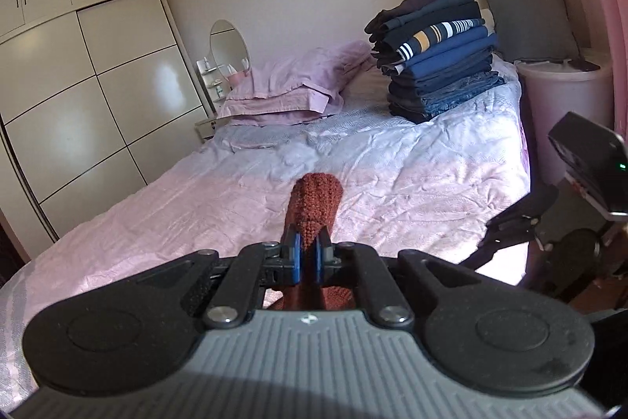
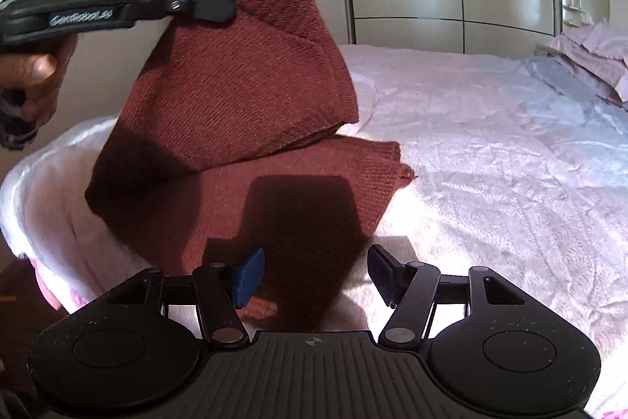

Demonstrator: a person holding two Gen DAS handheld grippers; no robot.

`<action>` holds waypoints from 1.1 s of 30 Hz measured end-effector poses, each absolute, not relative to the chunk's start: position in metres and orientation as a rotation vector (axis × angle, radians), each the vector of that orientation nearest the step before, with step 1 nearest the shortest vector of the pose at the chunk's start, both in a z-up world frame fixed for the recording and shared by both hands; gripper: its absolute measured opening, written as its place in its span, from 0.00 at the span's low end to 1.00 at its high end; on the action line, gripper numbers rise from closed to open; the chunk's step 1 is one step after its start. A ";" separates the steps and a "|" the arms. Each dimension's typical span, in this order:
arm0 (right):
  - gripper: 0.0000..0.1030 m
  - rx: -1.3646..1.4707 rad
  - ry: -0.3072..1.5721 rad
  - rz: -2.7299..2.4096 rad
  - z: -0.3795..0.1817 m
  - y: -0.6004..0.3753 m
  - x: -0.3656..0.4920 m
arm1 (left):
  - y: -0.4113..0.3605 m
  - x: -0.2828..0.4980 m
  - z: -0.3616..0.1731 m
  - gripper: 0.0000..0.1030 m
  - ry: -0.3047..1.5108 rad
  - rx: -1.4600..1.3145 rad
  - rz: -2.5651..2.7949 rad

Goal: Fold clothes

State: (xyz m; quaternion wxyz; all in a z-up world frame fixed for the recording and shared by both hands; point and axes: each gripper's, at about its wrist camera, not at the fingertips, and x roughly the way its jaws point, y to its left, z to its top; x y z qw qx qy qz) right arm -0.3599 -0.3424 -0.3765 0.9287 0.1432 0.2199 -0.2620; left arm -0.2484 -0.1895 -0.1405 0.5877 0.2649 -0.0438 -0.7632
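The left gripper (image 2: 212,4) is clamped on the sweater (image 2: 243,97), lifting one corner off the bed's (image 2: 490,163) near edge; the right gripper (image 2: 314,275), fingers apart, hovers just before the lower fold.

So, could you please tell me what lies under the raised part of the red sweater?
The left gripper lifts one flap of the red sweater; beneath it lies the sweater's lower layer, on the pink bedspread. The bedspread under that layer is covered.

Rust-red knit sweater (image 2: 243,97) — upper layer lifted by one edge, draping down onto its lower half — flat on the bed.
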 end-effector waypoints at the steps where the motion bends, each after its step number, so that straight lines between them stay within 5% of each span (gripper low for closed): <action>1: 0.60 0.317 0.435 -0.554 -0.376 -0.353 -0.359 | -0.188 -0.254 -0.145 0.05 -0.118 0.630 -1.784; 13: 0.60 0.550 0.395 -0.515 -0.366 -0.433 -0.386 | -0.170 -0.330 -0.250 0.06 -0.332 1.013 -1.871; 16: 0.60 0.614 0.365 -0.502 -0.363 -0.450 -0.385 | -0.170 -0.339 -0.276 0.13 -0.340 1.153 -1.888; 20: 0.60 0.717 0.356 -0.411 -0.367 -0.469 -0.367 | -0.175 -0.332 -0.274 0.24 -0.224 1.116 -1.946; 23: 0.80 0.673 0.427 -0.385 -0.371 -0.470 -0.347 | -0.173 -0.310 -0.252 0.26 -0.091 0.989 -2.040; 29: 0.79 0.655 0.452 -0.359 -0.380 -0.474 -0.332 | -0.192 -0.222 -0.202 0.31 0.085 0.725 -1.931; 31: 0.42 0.633 0.457 -0.358 -0.379 -0.470 -0.330 | -0.210 -0.194 -0.195 0.30 0.105 0.726 -1.866; 33: 0.28 0.624 0.443 -0.349 -0.376 -0.466 -0.329 | -0.234 -0.169 -0.190 0.30 0.116 0.751 -1.842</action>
